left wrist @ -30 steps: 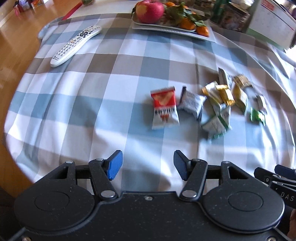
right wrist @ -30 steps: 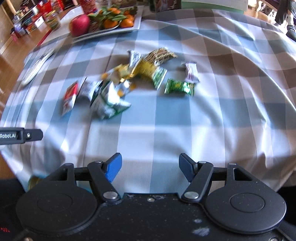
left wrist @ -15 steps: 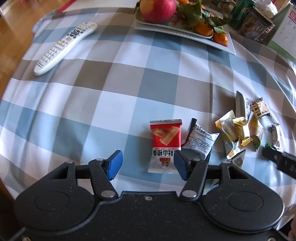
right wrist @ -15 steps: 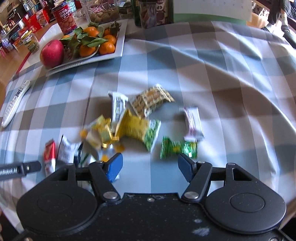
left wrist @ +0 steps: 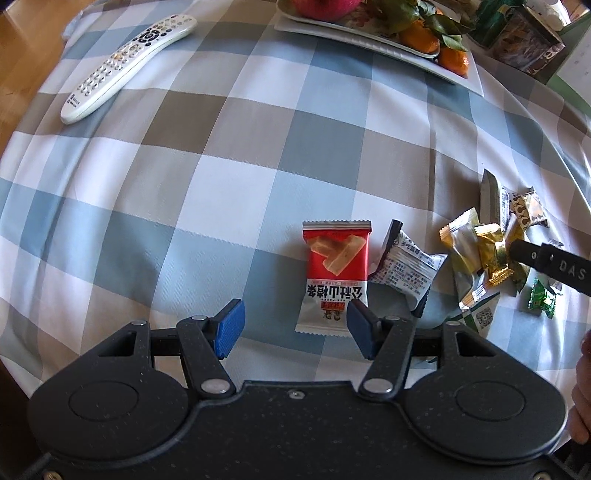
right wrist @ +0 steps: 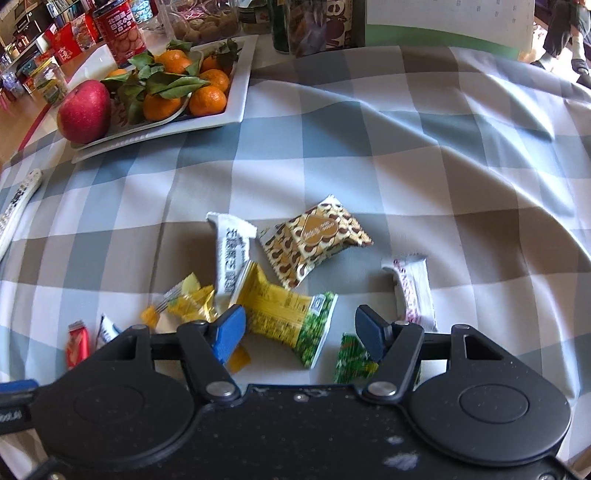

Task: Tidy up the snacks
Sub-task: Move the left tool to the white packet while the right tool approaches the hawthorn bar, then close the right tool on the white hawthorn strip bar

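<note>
Several small snack packets lie scattered on a blue, grey and white checked tablecloth (left wrist: 258,155). A red and white packet (left wrist: 334,275) lies just ahead of my left gripper (left wrist: 293,326), which is open and empty, its right pad by the packet's lower corner. A grey-white packet (left wrist: 406,267) sits beside the red one. My right gripper (right wrist: 301,328) is open above a yellow and green packet (right wrist: 288,315), not touching it. Around it lie a gold heart-print packet (right wrist: 314,240), a white bar (right wrist: 231,254), a white-pink bar (right wrist: 412,291), a green candy (right wrist: 352,360) and yellow candies (right wrist: 188,301).
A white tray (right wrist: 236,99) of tangerines and a red apple (right wrist: 84,110) stands at the back. A white remote (left wrist: 125,66) lies at the far left. Cans and boxes (right wrist: 118,29) crowd the table's far edge. A hand shows at the right edge of the left wrist view.
Both grippers have come forward and lower over the snacks. The left now sits right at the red packet; the right now hangs over the yellow and green packet. Both stay open.
</note>
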The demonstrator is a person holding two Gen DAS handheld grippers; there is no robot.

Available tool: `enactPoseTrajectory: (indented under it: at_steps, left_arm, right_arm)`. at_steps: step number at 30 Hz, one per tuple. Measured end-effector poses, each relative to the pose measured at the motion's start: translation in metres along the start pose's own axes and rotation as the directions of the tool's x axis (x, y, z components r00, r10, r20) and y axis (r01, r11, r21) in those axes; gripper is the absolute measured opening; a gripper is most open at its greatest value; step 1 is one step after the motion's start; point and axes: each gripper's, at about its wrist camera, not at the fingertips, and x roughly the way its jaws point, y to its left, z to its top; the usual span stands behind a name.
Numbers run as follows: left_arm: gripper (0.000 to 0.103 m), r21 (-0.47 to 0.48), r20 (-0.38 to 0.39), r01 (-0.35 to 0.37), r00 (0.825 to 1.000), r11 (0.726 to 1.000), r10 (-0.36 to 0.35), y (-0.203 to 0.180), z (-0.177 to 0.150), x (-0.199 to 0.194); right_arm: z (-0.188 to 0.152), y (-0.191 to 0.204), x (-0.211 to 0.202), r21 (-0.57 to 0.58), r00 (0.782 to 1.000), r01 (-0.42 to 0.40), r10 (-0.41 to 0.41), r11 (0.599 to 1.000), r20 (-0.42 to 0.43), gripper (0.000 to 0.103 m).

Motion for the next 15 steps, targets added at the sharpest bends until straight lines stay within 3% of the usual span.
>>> enactPoseTrajectory:
  at_steps: [9, 15]
  left_arm:
    - [0.064, -0.008, -0.014, -0.007, 1.000, 1.000, 0.007, 0.003, -0.001, 0.005]
    - [0.064, -0.008, -0.009, -0.008, 1.000, 1.000, 0.008, 0.003, -0.001, 0.005]
  right_arm:
    - [0.006, -0.005, 0.015, 0.087, 0.998, -0.045, 0.049, 0.995, -0.040, 0.069]
    - [0.007, 0.002, 0.021, 0.100, 0.998, -0.032, 0.037, 0.994, -0.048, 0.072]
